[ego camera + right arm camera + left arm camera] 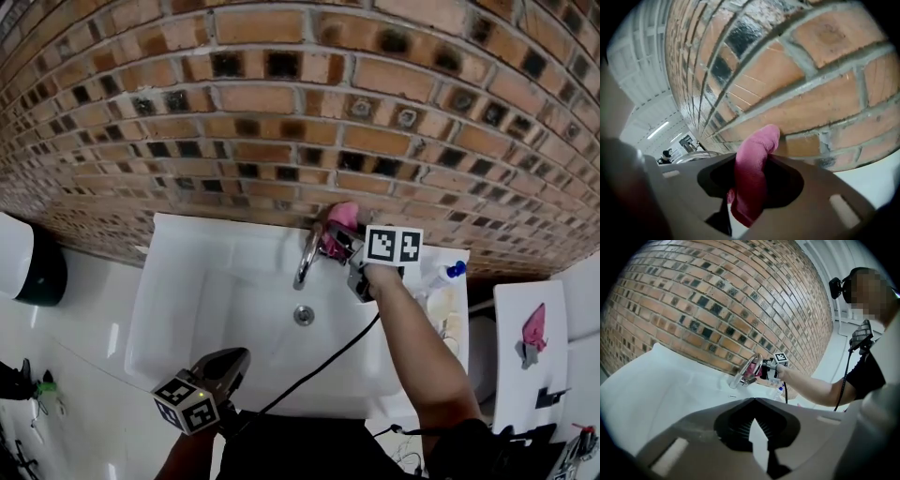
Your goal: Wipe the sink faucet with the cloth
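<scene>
A chrome faucet (306, 257) curves over the white sink (178, 300) against the brick wall. My right gripper (339, 241) is at the faucet's right side, near its base, shut on a pink cloth (340, 217) that bulges up past the jaws. In the right gripper view the cloth (752, 183) fills the gap of the gripper (751, 190), with the faucet's chrome arc (696, 156) at the left. My left gripper (235, 359) hangs over the sink's front edge, shut and holding nothing. From it the faucet (749, 367) and cloth (752, 374) show far ahead.
The drain (304, 315) lies below the spout. A bottle with a blue cap (444, 275) stands right of the sink. A white and dark bin (28, 262) is at the left. A white surface (530, 375) with a pink-topped item (533, 330) is at the right.
</scene>
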`<action>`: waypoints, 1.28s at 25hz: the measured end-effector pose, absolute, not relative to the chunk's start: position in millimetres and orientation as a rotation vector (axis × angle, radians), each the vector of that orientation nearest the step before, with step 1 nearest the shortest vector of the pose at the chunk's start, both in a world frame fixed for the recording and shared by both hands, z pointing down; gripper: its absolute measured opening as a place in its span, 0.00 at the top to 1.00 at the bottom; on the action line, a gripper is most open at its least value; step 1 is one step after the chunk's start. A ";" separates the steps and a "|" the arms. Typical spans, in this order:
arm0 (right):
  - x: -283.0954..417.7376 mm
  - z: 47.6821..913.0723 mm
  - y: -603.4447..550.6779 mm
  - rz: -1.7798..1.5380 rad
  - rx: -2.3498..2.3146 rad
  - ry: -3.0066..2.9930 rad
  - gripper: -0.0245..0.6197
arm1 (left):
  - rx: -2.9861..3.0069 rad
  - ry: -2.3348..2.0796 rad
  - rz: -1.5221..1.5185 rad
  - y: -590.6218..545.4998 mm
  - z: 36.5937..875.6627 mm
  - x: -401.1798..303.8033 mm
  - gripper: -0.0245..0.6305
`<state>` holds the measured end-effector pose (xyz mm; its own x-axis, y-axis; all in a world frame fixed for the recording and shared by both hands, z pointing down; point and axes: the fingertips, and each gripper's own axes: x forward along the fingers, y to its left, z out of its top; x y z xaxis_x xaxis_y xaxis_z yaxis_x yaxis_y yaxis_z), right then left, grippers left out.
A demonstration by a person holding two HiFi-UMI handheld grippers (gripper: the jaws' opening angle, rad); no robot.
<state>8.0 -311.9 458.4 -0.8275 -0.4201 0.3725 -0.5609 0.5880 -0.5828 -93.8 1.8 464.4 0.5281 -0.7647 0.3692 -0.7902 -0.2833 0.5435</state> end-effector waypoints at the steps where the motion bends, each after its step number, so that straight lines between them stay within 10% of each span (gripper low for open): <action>1: 4.9 463.8 -314.4 1.088 0.817 -2.609 0.73 | 2.066 -1.263 0.043 1.5 465.2 -97.8 0.95; 15: -6.2 451.1 -320.5 1.260 0.808 -2.609 0.73 | 2.047 -1.256 0.001 -11.4 469.1 -114.9 0.95; 32: -36.9 377.6 -273.7 0.200 0.820 -2.587 0.73 | 2.106 -1.193 -0.025 11.1 464.8 -125.1 0.95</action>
<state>-36.9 -273.7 377.6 -0.7391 -0.5181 0.4304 -0.5782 0.8158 -0.0108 -125.1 11.1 464.8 0.5744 -0.7578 0.3096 -0.7443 -0.3260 0.5829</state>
